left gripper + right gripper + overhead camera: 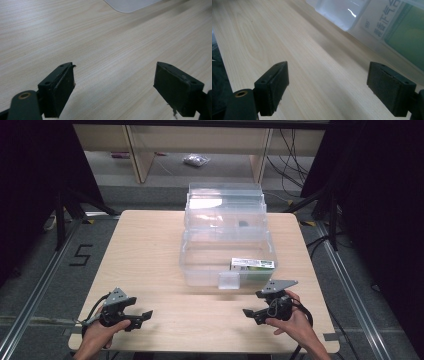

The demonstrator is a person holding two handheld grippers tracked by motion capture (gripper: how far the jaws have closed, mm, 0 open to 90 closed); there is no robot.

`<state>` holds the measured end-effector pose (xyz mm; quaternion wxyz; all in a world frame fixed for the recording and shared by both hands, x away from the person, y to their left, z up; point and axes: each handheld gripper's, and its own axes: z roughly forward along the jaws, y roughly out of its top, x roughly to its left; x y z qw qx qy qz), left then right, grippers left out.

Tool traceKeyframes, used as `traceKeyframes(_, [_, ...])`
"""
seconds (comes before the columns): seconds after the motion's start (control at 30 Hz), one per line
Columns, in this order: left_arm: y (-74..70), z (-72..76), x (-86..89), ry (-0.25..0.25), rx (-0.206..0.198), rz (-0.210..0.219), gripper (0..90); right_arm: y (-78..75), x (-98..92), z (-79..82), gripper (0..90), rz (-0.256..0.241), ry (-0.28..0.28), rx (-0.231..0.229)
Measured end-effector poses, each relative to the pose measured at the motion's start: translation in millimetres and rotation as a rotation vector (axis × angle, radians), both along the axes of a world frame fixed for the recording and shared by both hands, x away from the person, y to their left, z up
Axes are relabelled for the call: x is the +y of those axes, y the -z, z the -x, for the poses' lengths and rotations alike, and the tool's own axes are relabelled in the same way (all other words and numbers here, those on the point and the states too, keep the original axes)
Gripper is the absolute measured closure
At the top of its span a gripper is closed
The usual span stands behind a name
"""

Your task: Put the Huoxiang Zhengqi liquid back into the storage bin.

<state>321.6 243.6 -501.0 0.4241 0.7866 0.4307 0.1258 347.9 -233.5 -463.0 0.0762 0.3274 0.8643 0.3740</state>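
Note:
A clear plastic storage box (200, 267) with stepped tiers stands at the middle back of the wooden table (145, 265). Inside its front right corner lies a white and green carton (252, 265), seen close through the box wall as the carton (397, 27) in the right gripper view. A clear latch (229, 281) hangs on the box's front wall. My left gripper (145, 316) rests near the front left edge, open, with bare wood between its fingers (60, 90). My right gripper (248, 313) sits at the front right, open and holding nothing, just short of the box.
Beyond the table are wooden shelf legs (140, 155), a small plastic bag (196, 160) on the floor and cables (292, 160) at the right. A "5" (80, 255) is marked on the floor at the left. Metal rails (350, 285) run along both table sides.

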Motion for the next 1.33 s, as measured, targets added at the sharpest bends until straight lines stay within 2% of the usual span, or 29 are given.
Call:
traceKeyframes(0.03, [0.3, 0.0, -0.2, -0.002, -0.002, 0.005, 16.1, 2.6, 0.4, 2.1, 18.9, 0.016, -0.001, 0.007])
traceKeyframes(0.1, [1.1, 0.0, -0.6, 0.0, -0.009, 0.013, 16.0, 4.2, 0.5, 2.6, 18.9, 0.016, -0.004, 0.001])
traceKeyframes(0.2, [0.2, 0.2, -0.2, -0.003, 0.0, 0.004, 16.0, 6.0, 1.2, 4.4, 18.7, 0.019, -0.025, 0.004])
traceKeyframes(0.23, [0.2, 0.1, -0.1, -0.002, -0.001, 0.003, 16.0, 7.4, 2.2, 6.6, 18.4, 0.014, -0.001, 0.008])
traceKeyframes(0.27, [0.1, 0.0, -0.1, 0.001, -0.002, 0.003, 16.0, 7.6, 1.6, 6.6, 18.2, 0.032, -0.022, 0.002])
traceKeyframes(0.3, [-0.1, 0.3, -0.1, -0.002, 0.0, 0.002, 16.0, 8.8, 2.3, 8.1, 18.1, 0.026, -0.014, 0.005])
traceKeyframes(0.33, [0.8, -0.1, -0.4, 0.001, -0.01, 0.011, 16.1, 8.3, 1.1, 8.6, 18.0, 0.042, -0.02, 0.012])
traceKeyframes(0.37, [0.9, 0.0, -0.5, 0.0, -0.009, 0.012, 16.0, 11.9, 2.0, 9.3, 17.8, 0.029, -0.026, 0.005])
traceKeyframes(0.53, [-0.3, 0.4, -0.1, -0.004, -0.001, 0.002, 16.0, 13.4, 2.5, 13.7, 17.5, 0.041, -0.025, 0.013])
traceKeyframes(0.6, [0.7, 0.2, -0.1, -0.002, -0.01, 0.008, 16.0, 13.4, 1.6, 16.0, 17.3, 0.059, -0.029, 0.021])
traceKeyframes(0.67, [0.6, 0.2, -0.1, -0.002, -0.01, 0.008, 16.1, 15.9, 1.8, 17.8, 17.1, 0.057, -0.028, 0.011])
traceKeyframes(0.73, [0.7, 0.3, -0.7, -0.005, -0.011, 0.013, 16.1, 16.8, 2.1, 20.9, 17.1, 0.083, -0.033, 0.016])
traceKeyframes(0.8, [0.3, 0.5, -0.6, -0.004, -0.009, 0.01, 16.1, 18.3, 2.6, 21.9, 17.1, 0.072, -0.038, 0.013])
traceKeyframes(0.83, [0.3, 0.5, -0.6, -0.004, -0.01, 0.011, 16.1, 16.9, 2.8, 24.2, 17.1, 0.089, -0.023, 0.035])
traceKeyframes(0.87, [0.5, 0.5, -0.9, -0.009, -0.013, 0.013, 16.1, 18.6, 3.2, 23.7, 17.1, 0.076, -0.041, 0.006])
traceKeyframes(0.93, [0.3, 0.4, -0.6, -0.004, -0.009, 0.01, 16.0, 19.3, 3.4, 24.3, 17.0, 0.08, -0.055, -0.004])
traceKeyframes(0.97, [0.4, 0.4, -0.7, -0.004, -0.01, 0.011, 16.0, 17.7, 2.6, 25.4, 17.0, 0.091, -0.048, 0.012])
traceKeyframes(1.03, [0.3, 0.5, -0.8, -0.004, -0.01, 0.011, 16.1, 18.4, 2.2, 25.1, 17.0, 0.092, -0.057, 0.004])
traceKeyframes(1.1, [0.3, 0.4, -0.7, -0.004, -0.01, 0.011, 16.0, 20.1, 3.5, 24.8, 17.0, 0.084, -0.044, 0.007])
traceKeyframes(1.17, [0.3, 0.4, -0.7, -0.005, -0.01, 0.011, 16.0, 19.8, 3.0, 24.2, 17.0, 0.099, -0.051, 0.013])
traceKeyframes(1.33, [0.3, 0.3, -0.4, 0.001, -0.009, 0.004, 16.0, 20.0, 3.1, 24.0, 17.0, 0.098, -0.056, 0.019])
